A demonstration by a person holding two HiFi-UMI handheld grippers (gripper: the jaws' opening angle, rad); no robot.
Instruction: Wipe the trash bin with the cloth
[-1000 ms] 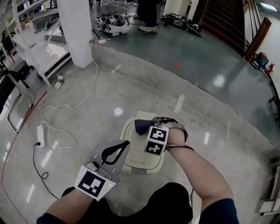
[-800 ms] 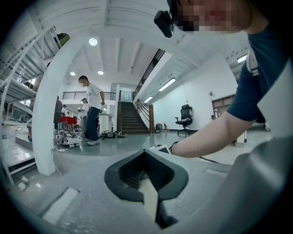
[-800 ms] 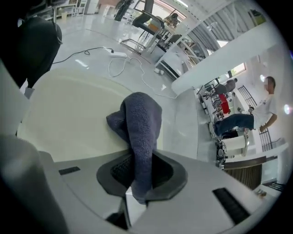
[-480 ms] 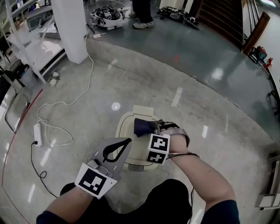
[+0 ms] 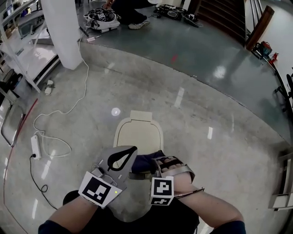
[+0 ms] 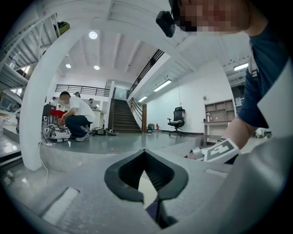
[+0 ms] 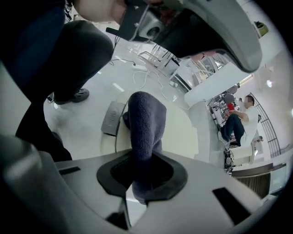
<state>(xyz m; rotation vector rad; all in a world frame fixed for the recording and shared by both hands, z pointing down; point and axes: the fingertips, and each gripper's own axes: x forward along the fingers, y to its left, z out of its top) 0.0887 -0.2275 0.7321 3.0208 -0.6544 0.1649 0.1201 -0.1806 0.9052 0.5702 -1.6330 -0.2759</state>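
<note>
A cream trash bin (image 5: 137,135) with a closed lid stands on the floor just in front of me. Its grey pedal (image 7: 112,118) faces me. My right gripper (image 5: 153,163) is shut on a dark blue cloth (image 5: 144,161) at the lid's near edge. In the right gripper view the cloth (image 7: 145,123) hangs out of the right gripper (image 7: 143,161) over the bin lid (image 7: 181,130). My left gripper (image 5: 132,149) is shut and empty, close to the left of the cloth, above the bin's near left corner. The left gripper (image 6: 145,151) points across the lid.
A white power strip (image 5: 35,142) and its cable lie on the floor to the left. A white pillar (image 5: 59,32) stands at the back left beside a shelf. A person (image 5: 130,13) crouches by equipment on the darker raised floor beyond.
My right gripper has drawn the cloth back across the lid, from its middle to the near edge. The left gripper has stayed in place beside it.
</note>
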